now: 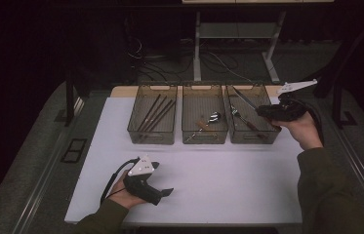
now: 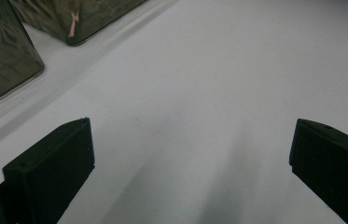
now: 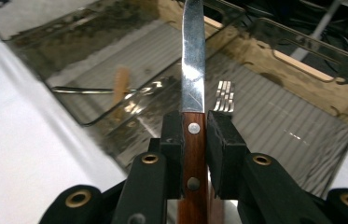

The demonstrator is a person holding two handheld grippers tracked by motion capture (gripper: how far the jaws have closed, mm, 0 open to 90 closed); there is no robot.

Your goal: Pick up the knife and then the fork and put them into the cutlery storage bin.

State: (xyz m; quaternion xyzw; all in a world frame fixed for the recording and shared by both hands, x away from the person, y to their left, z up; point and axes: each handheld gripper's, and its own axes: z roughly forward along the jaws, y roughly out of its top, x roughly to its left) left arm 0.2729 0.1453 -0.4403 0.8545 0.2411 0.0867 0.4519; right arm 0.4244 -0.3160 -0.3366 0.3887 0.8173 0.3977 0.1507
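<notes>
White tabletop [image 1: 218, 180] lies closest to me, and on it, near the front edge, my left gripper [image 1: 165, 192] rests in the left hand [image 1: 123, 195] with its black cable looping off beside the wrist. In the left gripper view its jaws stand wide apart with nothing between them, just bare white surface, and the corners of two smoky bins show up at the top left.

Further out and to the right, my right hand [image 1: 302, 130] holds the right gripper [image 1: 258, 111] raised over the right-hand bin [image 1: 267, 138]. Its jaws are drawn in narrow and clamp a table knife [image 3: 193, 84] by its reddish wooden handle, which carries metal rivets; the steel blade points straight away from the pads, out over the bin. In the high view the blade slants up and to the left above that bin.

Under the knife, inside the right-hand bin, a fork [image 3: 224, 97] lies on the ribbed floor. The middle bin [image 1: 205, 136] holds a spoon [image 1: 213, 117] with a wooden handle. The left bin [image 1: 148, 136] holds several dark chopsticks [image 1: 156, 112] lying aslant. All three translucent bins sit side by side along the far edge of the table.
</notes>
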